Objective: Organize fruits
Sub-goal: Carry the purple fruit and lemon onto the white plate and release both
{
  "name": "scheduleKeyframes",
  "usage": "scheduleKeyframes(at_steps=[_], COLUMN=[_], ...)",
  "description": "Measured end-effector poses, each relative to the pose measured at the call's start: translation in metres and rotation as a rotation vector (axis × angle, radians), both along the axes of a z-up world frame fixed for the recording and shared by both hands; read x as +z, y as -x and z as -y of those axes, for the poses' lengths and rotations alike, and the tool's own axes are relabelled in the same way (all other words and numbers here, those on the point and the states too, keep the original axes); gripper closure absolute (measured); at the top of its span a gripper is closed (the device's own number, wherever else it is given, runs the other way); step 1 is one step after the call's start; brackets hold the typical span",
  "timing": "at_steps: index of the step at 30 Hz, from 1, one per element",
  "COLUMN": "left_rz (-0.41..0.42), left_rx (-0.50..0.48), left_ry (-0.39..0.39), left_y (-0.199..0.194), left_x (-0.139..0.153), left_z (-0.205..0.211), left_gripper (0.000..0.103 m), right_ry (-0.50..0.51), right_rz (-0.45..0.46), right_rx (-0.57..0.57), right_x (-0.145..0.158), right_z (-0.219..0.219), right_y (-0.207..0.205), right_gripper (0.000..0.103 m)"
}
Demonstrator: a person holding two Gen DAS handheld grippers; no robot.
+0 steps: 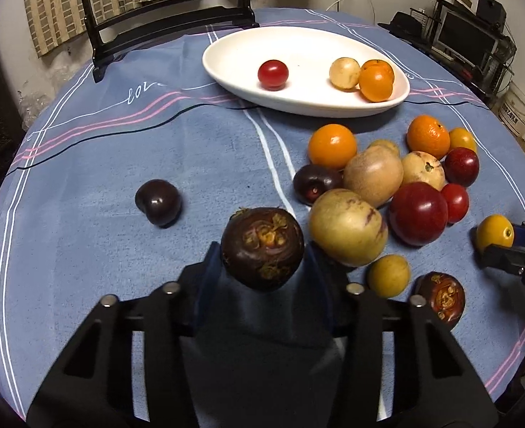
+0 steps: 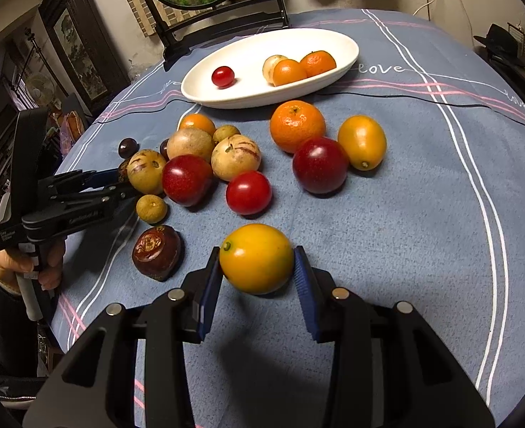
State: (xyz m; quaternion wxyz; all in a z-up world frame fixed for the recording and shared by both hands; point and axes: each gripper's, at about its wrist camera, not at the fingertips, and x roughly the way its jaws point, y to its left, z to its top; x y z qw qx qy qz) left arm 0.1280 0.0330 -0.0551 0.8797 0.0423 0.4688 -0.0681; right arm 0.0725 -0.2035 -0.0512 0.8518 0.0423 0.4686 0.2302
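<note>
While I look down the left gripper [image 1: 264, 249], its fingers [image 1: 210, 260] are clenched on a dark purple mangosteen [image 1: 262, 248], one blue pad against each side of it, the crown facing the camera. It sits over the blue striped cloth on the table [image 1: 101, 164], just beside a pale yellow-green melon-like fruit [image 1: 346, 226] at the near edge of the loose heap. A lone dark plum [image 1: 158, 202] lies apart to the left of that heap, and a second mangosteen [image 1: 440, 296] rests on the cloth near the right edge.

On my other camera the right gripper [image 2: 258, 260] has its fingers [image 2: 303, 278] pressed on a yellow-orange kumquat-like fruit [image 2: 257, 258], stem end toward the left pad. I cannot tell whether it is lifted or touching the cloth. Beyond it lie a red tomato [image 2: 248, 192], a dark red plum [image 2: 320, 164], a mandarin [image 2: 297, 125] and another oval yellow fruit [image 2: 362, 141].

The white oval dish [image 2: 205, 85] stands at the far side of the table and holds a small red tomato [image 2: 223, 76], a pale round fruit [image 2: 272, 66] and two orange fruits [image 2: 303, 67] touching each other. A person's hand [image 2: 44, 267] grips the left tool's handle.
</note>
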Motion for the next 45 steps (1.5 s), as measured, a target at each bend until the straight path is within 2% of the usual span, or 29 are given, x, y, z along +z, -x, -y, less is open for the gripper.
scheduleKeyframes(at_steps=[5, 11, 15, 20, 23, 25, 29, 33, 38, 45], left_rz=[0.002, 0.058, 0.104, 0.168, 0.188, 0.182, 0.154, 0.121, 0.083, 0.031], left_rx=[0.004, -0.001, -0.016, -0.055, -0.063, -0.051, -0.011, 0.03, 0.048, 0.074], left_ry=[-0.016, 0.037, 0.058, 0.028, 0.023, 0.049, 0.089, 0.05, 0.013, 0.017], left_y=[0.01, 0.028, 0.035, 0.029, 0.007, -0.02, -0.077, -0.131, -0.175, -0.214], left_x=[0.005, 0.033, 0.057, 0.083, 0.095, 0.1, 0.099, 0.083, 0.063, 0.038], left_z=[0.004, 0.0, 0.001, 0.013, 0.02, 0.021, 0.021, 0.021, 0.024, 0.027], left_gripper=[0.058, 0.058, 0.058, 0.058, 0.058, 0.058, 0.057, 0.058, 0.058, 0.056], right_ry=[-0.002, -0.007, -0.013, -0.011, 0.011, 0.033, 0.089, 0.15, 0.165, 0.185], right_rz=[0.01, 0.036, 0.083, 0.162, 0.234, 0.269, 0.298, 0.264, 0.15, 0.079], right_rx=[0.002, -0.004, -0.006, 0.009, 0.016, 0.014, -0.021, -0.058, -0.067, -0.055], right_x=[0.004, 0.015, 0.034, 0.071, 0.095, 0.105, 0.108, 0.087, 0.052, 0.03], right_z=[0.003, 0.007, 0.01, 0.005, -0.004, -0.012, -0.023, -0.031, -0.034, -0.041], right_y=[0.004, 0.006, 0.005, -0.014, -0.036, -0.061, -0.117, -0.171, -0.228, -0.258], right_gripper=[0.063, 0.063, 0.063, 0.062, 0.062, 0.062, 0.063, 0.063, 0.063, 0.061])
